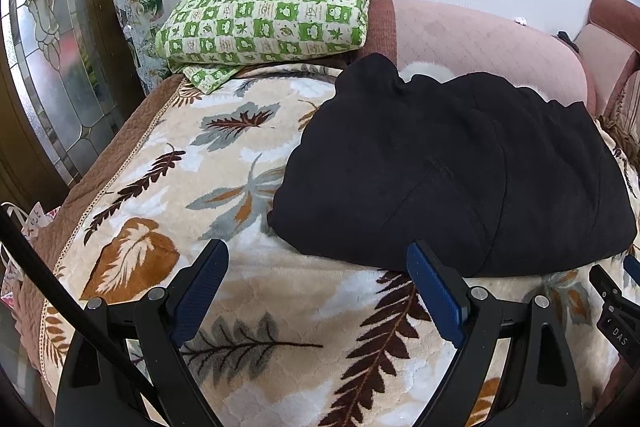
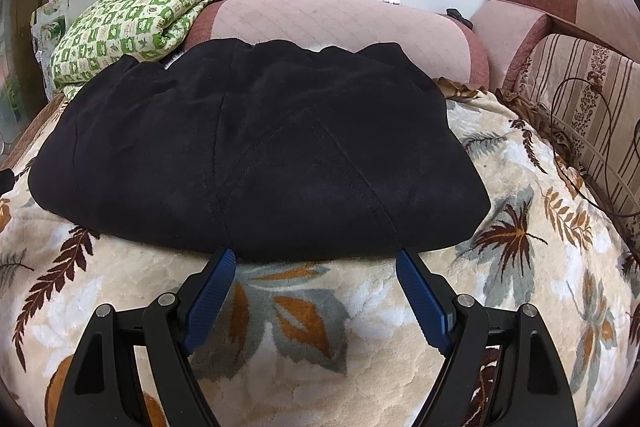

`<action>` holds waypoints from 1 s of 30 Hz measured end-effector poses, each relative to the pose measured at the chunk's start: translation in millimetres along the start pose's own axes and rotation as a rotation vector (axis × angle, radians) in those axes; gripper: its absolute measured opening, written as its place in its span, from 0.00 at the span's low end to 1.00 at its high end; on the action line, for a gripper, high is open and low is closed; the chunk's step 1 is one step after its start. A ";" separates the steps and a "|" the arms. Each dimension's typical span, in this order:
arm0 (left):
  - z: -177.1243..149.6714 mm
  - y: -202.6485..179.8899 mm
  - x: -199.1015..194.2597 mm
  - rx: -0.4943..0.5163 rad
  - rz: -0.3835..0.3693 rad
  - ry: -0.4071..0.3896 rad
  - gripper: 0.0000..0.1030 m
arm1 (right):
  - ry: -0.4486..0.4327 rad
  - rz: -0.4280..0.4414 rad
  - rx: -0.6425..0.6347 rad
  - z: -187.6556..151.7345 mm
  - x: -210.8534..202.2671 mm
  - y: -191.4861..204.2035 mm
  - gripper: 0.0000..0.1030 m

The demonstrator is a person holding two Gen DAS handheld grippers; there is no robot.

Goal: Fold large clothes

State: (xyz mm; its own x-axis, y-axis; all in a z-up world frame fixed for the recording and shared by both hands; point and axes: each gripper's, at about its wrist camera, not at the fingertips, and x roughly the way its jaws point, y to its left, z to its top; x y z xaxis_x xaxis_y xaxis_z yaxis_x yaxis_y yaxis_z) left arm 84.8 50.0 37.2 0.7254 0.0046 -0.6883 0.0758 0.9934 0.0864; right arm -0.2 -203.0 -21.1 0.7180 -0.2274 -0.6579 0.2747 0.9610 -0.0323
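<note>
A large black garment lies folded into a thick rectangle on a leaf-patterned blanket; it also shows in the right wrist view. My left gripper is open and empty, its right fingertip at the garment's near edge, its left fingertip over bare blanket. My right gripper is open and empty, both fingertips just at the garment's near edge. The right gripper's body shows at the left wrist view's right edge.
A folded green-checked quilt lies at the back left, also in the right wrist view. A pink sofa backrest runs behind the garment. A striped cushion with a thin cable is at right. A glass door stands at left.
</note>
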 end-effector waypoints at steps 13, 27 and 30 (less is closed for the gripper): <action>23.9 74.7 9.0 -0.148 0.067 -0.001 0.87 | -0.024 0.036 0.101 6.6 -15.7 -25.9 0.86; 14.0 45.1 17.8 -0.073 0.046 0.044 0.87 | 0.060 0.142 0.222 1.0 -0.8 -40.6 0.87; 14.8 41.4 17.7 -0.058 0.043 0.038 0.87 | 0.075 0.152 0.243 1.2 3.0 -43.9 0.87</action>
State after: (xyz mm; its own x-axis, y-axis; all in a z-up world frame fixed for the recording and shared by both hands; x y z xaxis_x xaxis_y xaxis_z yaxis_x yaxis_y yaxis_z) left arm 110.8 89.5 39.2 0.7004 0.0502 -0.7120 0.0045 0.9972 0.0748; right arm -9.3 -246.0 -20.8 0.7159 -0.0630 -0.6954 0.3196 0.9150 0.2461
